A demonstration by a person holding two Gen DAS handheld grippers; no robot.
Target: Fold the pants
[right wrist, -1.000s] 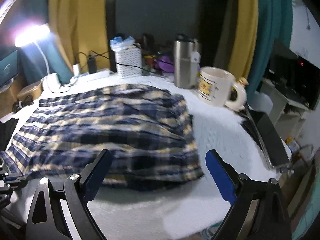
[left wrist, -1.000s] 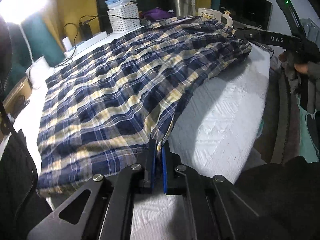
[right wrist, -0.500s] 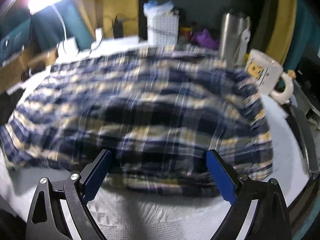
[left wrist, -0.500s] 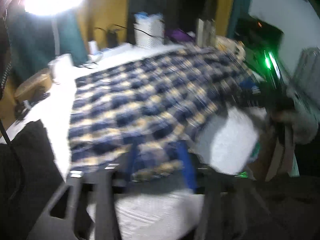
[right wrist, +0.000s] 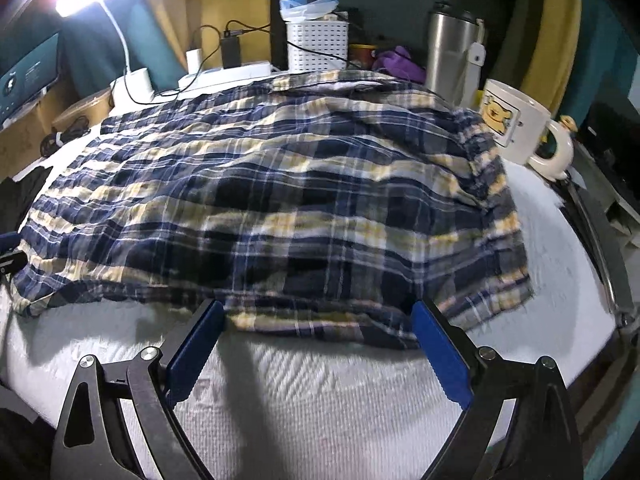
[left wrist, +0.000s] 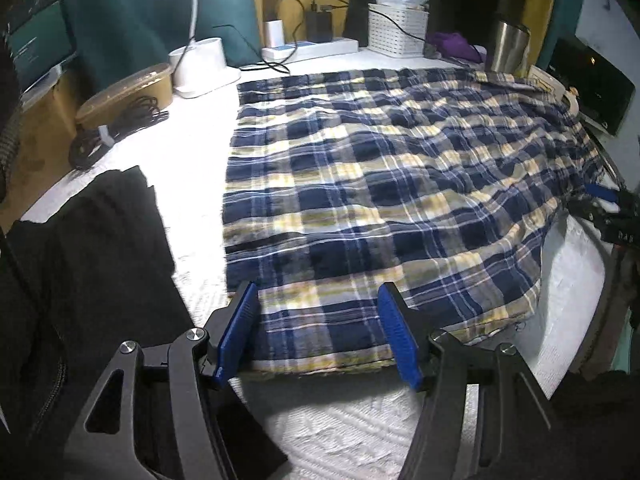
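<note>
- Plaid pants [left wrist: 384, 184] lie folded over on the white textured cover [left wrist: 340, 432]; they fill the middle of both wrist views, with the near hem along the lower centre.
- Left gripper [left wrist: 318, 334]: jaws wide apart, holding nothing, blue pads straddling the near hem at the bottom centre of the left view.
- Right gripper [right wrist: 318, 340]: also wide open and empty, tips at the near cloth edge in the lower centre of the right view. It also shows at the right edge of the left view, just beside the fabric there.
- Risk: the cloth is bunched and wrinkled at the right corner in the right view, so the next fold may come out crooked or with uneven edges.
- Risk: the mug [right wrist: 516, 130] at upper right touches or sits just beside the fabric, and the steel tumbler [right wrist: 450, 50] is near too. Dragging or lifting the cloth could knock them over.
- Risk: a pinch at the hem may catch only the top layer, so the fold would peel apart.
- Versus 1 s ago: the left jaws were clamped shut on the cloth edge and are now released and open. The right was already open, has moved in closer, and the cloth looks larger in its view.
</note>
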